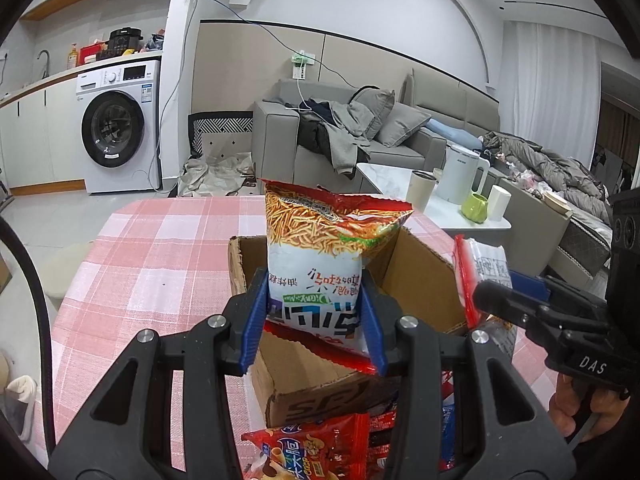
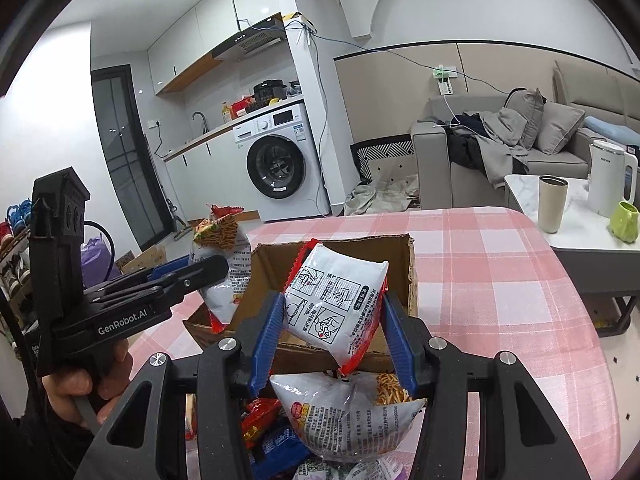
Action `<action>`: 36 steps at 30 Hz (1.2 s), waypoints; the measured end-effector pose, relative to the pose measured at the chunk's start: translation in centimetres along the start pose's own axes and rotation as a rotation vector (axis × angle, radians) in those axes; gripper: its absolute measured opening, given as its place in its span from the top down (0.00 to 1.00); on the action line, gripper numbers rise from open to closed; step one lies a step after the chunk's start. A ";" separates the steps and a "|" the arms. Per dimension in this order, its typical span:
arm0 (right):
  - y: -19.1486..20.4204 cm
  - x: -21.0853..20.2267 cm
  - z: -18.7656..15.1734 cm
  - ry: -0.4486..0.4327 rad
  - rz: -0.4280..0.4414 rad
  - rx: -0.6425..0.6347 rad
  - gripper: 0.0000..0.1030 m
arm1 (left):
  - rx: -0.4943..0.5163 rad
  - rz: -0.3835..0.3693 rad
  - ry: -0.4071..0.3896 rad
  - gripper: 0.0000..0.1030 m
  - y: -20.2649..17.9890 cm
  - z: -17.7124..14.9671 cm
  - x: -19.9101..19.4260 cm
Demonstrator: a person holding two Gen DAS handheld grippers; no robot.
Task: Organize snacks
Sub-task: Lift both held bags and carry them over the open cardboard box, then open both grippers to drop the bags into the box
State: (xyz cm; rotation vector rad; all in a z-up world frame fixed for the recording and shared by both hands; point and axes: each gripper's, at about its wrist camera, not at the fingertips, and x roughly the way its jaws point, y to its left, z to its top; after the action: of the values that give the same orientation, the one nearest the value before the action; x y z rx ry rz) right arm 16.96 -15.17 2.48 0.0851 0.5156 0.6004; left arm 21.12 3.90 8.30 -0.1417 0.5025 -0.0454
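Note:
My left gripper is shut on a noodle-snack bag, white below and orange-red above, held upright over the open cardboard box. My right gripper is shut on a white and red instant-noodle packet, tilted above the same box. In the right wrist view the left gripper and its snack bag hang at the box's left side. In the left wrist view the right gripper holds its packet at the box's right edge. More snack packs lie in front of the box.
The box sits on a table with a pink checked cloth. A low white table to the right carries a kettle, a tumbler and a green mug. A grey sofa and a washing machine stand behind.

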 end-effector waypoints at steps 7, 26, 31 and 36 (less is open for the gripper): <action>-0.5 1.5 0.1 0.022 -0.011 0.016 0.51 | 0.034 0.014 0.009 0.61 -0.8 -0.7 1.0; -0.9 2.6 0.3 0.028 -0.003 0.028 0.26 | 0.084 0.005 0.066 0.33 -0.8 -2.3 1.8; -1.1 0.6 0.5 0.011 -0.019 0.027 0.00 | 0.091 0.007 0.021 0.10 -0.7 -2.4 -1.0; -1.2 -1.4 -0.5 0.020 -0.052 0.028 0.00 | 0.090 0.008 0.012 0.00 -0.3 -3.0 -3.4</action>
State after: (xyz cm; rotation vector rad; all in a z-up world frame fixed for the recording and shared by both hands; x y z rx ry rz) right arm 16.32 -17.02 2.38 0.0917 0.5445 0.5440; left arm 16.66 3.51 7.37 -0.0509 0.5120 -0.0609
